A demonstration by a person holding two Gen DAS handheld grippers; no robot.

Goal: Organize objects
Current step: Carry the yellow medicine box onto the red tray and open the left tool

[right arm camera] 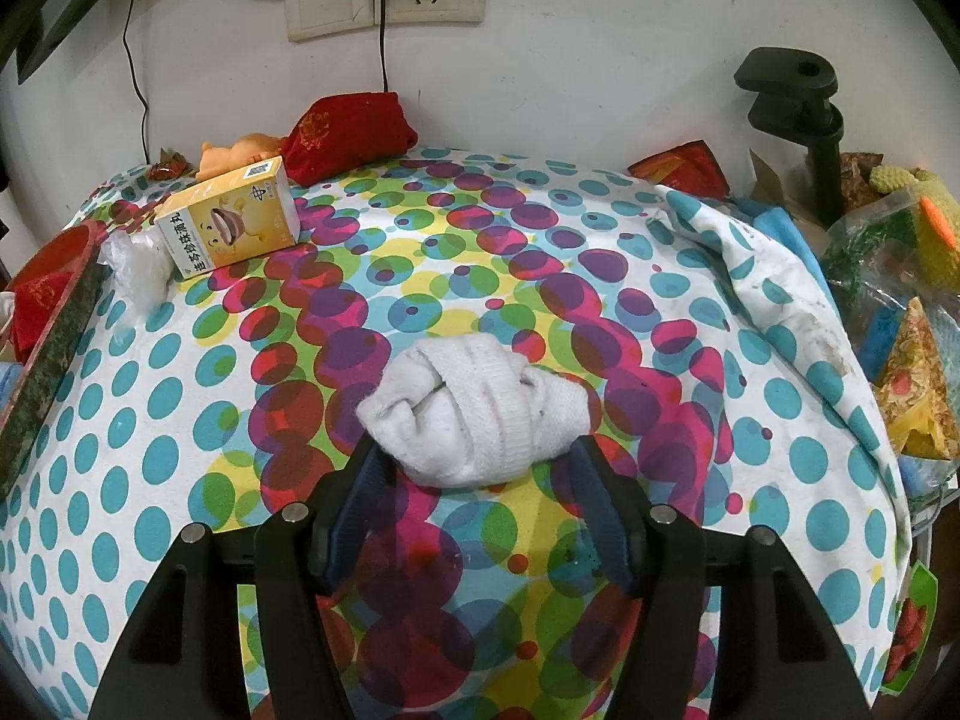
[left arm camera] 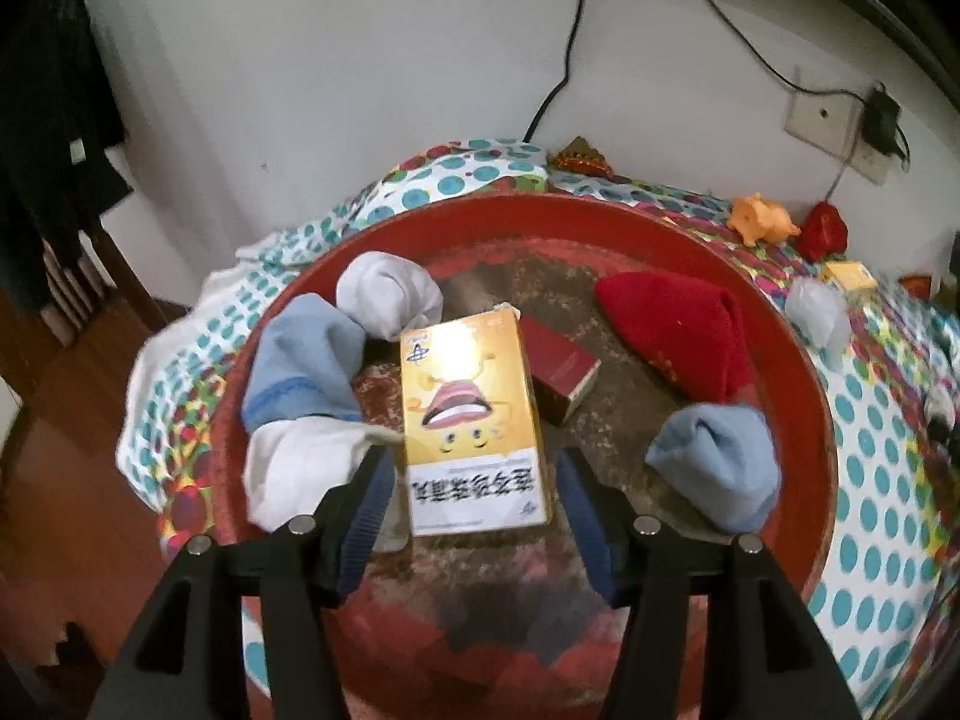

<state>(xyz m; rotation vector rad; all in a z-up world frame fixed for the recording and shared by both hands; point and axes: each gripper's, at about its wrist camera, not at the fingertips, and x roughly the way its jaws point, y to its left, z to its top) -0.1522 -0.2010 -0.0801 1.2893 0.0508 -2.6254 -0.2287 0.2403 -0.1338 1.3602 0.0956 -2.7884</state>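
Left claw (left arm camera: 474, 474): open astride yellow box (left arm camera: 471, 420) in red tray (left arm camera: 804, 372). Right claw (right arm camera: 474, 462): closing on white sock (right arm camera: 474, 414); grip centrally before carrying to tray.

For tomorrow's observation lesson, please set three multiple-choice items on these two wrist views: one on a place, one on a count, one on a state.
1. Where does the yellow box between the left tool's fingers lie?
A. in the red tray
B. on the floor
C. on the wall socket

2. How many light blue sock bundles lie in the tray?
A. none
B. two
C. five

3. How is the white sock bundle at the right tool?
A. hanging in the air
B. inside the tray
C. resting on the dotted cloth between the fingers

Answers: 1 A, the box rests on the tray's worn floor, gaps showing beside both fingers. 2 B, one at left, one at right. 3 C, it sits on the cloth, fingertips at its near edge.
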